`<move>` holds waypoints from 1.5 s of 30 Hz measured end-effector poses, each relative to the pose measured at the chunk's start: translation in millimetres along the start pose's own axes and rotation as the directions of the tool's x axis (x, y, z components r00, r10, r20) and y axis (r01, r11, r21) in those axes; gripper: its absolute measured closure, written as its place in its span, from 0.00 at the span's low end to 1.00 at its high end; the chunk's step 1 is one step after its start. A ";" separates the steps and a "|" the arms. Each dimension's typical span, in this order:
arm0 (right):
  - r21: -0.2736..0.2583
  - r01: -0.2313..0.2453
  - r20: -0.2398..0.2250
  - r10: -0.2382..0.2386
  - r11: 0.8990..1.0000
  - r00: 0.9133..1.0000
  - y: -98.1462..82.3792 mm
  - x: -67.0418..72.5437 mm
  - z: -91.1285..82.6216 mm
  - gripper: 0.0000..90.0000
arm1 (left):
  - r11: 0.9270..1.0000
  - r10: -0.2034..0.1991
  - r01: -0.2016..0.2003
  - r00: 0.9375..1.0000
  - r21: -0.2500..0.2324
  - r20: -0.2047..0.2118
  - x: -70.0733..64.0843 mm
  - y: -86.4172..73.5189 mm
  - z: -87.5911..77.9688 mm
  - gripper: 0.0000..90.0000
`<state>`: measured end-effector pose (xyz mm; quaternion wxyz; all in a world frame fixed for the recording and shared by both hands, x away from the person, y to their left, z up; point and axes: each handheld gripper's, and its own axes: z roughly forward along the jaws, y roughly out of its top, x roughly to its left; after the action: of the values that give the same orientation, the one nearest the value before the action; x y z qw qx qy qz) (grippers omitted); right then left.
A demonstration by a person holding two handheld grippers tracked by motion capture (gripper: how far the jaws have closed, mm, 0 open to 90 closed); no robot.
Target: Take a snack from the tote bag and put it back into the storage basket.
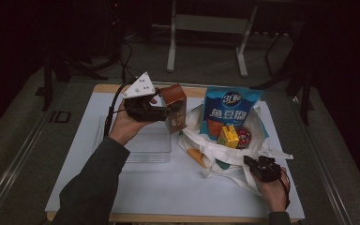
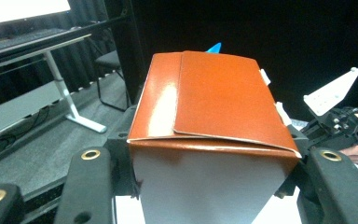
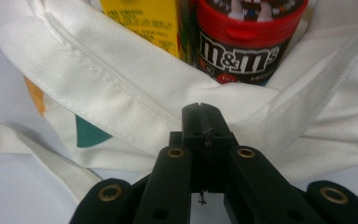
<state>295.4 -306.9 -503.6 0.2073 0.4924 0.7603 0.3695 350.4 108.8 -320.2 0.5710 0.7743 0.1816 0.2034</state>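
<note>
Rust-brown on top and pale grey down its sides, the gable-topped cardboard carton (image 1: 176, 107) sits clamped between the jaws of the left gripper (image 1: 161, 112), held up above the table just left of the white cloth tote bag (image 1: 225, 154). In the left gripper view the black jaws press on both sides of the carton (image 2: 214, 140), its folded brown top facing the camera. Under that hand lies a clear plastic tray (image 1: 152, 145) on the white table top (image 1: 168, 192). The bag is crowded already: a blue snack packet (image 1: 229, 112) stands tall at the back, a small yellow carton (image 1: 228, 136) leans in front of it, and a red-lidded round candy tub (image 1: 243, 137) sits just beside that. Down at the near edge, the right gripper (image 1: 253, 164) pinches the bag's white hem, and the right gripper view shows its jaws (image 3: 200, 116) closed tight together on the fabric, the yellow carton (image 3: 142, 21) and the candy tub (image 3: 242, 42) close behind the cloth.
</note>
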 end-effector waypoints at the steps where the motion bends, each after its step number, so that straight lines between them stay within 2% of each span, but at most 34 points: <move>1: 0.001 -0.002 0.001 0.002 1.000 1.000 -0.9 -0.6 1.4 1.00 | 1.000 0.000 0.000 1.000 0.002 0.000 0.8 -1.3 -1.3 0.48; 7: 0.006 -0.018 0.002 0.018 1.000 1.000 -5.0 -4.2 6.8 1.00 | 1.000 -0.013 0.014 1.000 0.025 -0.004 5.8 -11.3 -8.6 0.48; 14: -0.012 -0.044 0.011 0.044 0.999 0.999 -5.9 -7.7 4.7 1.00 | 0.999 -0.020 0.019 1.000 0.045 0.018 12.3 -21.8 -18.9 0.48; 26: -0.010 -0.055 0.016 0.055 0.998 0.998 -8.0 -11.0 6.7 1.00 | 0.994 -0.031 0.030 0.999 0.105 0.011 24.8 -37.1 -39.3 0.48; 30: -0.009 -0.055 -0.001 0.055 0.998 0.998 -9.7 -12.6 7.6 1.00 | 0.991 -0.014 0.012 1.000 0.130 0.010 27.7 -39.2 -45.6 0.48; 34: -0.019 -0.080 -0.025 0.080 0.997 0.997 -11.3 -16.5 6.1 1.00 | 0.989 -0.009 0.006 1.000 0.147 0.017 29.8 -41.1 -51.5 0.48; 38: -0.009 -0.052 -0.002 0.052 0.999 0.999 -10.2 -13.1 7.5 1.00 | 0.988 -0.010 0.007 1.000 0.152 0.020 33.3 -42.0 -58.4 0.48; 42: -0.015 -0.071 -0.016 0.071 0.997 0.997 -11.8 -15.8 7.8 1.00 | 0.986 0.001 -0.005 1.000 0.169 0.024 36.1 -44.2 -63.6 0.48; 45: -0.009 -0.063 -0.009 0.063 0.998 0.998 -11.7 -14.6 8.3 1.00 | 0.981 0.022 -0.027 0.999 0.192 0.031 38.2 -47.3 -67.1 0.48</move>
<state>300.4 -319.9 -518.5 0.1945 0.5135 0.7437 0.3813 345.5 196.1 -343.7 0.4933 0.8309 0.1829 0.1808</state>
